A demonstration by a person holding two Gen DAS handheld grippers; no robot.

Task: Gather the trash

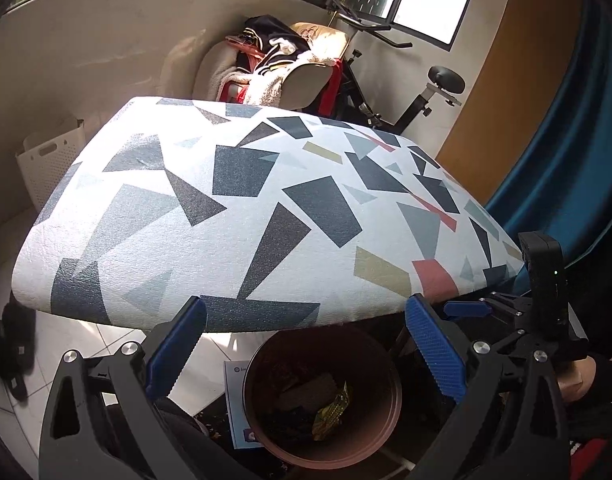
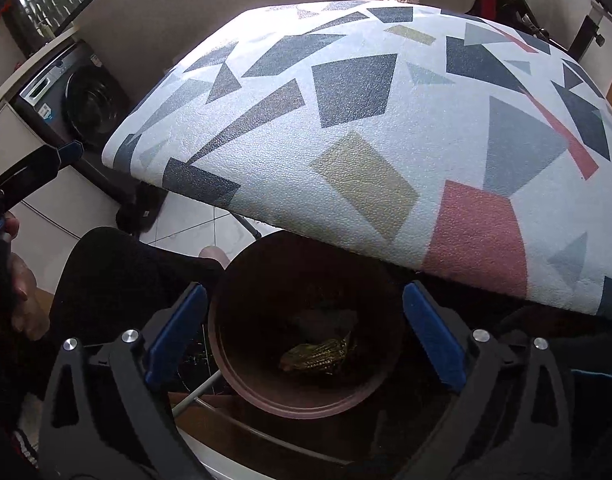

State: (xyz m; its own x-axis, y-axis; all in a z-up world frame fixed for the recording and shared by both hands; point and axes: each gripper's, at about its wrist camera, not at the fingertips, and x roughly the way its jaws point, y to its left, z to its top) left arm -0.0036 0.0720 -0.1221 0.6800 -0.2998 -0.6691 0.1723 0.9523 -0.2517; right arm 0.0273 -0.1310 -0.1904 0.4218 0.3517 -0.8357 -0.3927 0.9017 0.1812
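Note:
A round brown bin (image 1: 392,416) stands on the floor under the edge of a patterned ironing board (image 1: 265,208). A crumpled yellow wrapper (image 1: 332,412) and darker scraps lie inside it. My left gripper (image 1: 306,346) hangs open above the bin with nothing between its blue pads. In the right wrist view my right gripper (image 2: 306,336) is also open wide, straight over the bin (image 2: 289,408), and the yellow wrapper (image 2: 318,354) lies loose at the bottom. One blue-tipped finger (image 1: 466,309) of the right gripper shows at the right of the left wrist view.
The ironing board (image 2: 386,120) overhangs the far half of the bin. A washing machine (image 2: 81,100) stands at the left, a white laundry basket (image 1: 45,160) by the wall, a chair piled with clothes (image 1: 281,68) and an exercise bike (image 1: 426,92) behind. A leaflet (image 1: 235,408) lies beside the bin.

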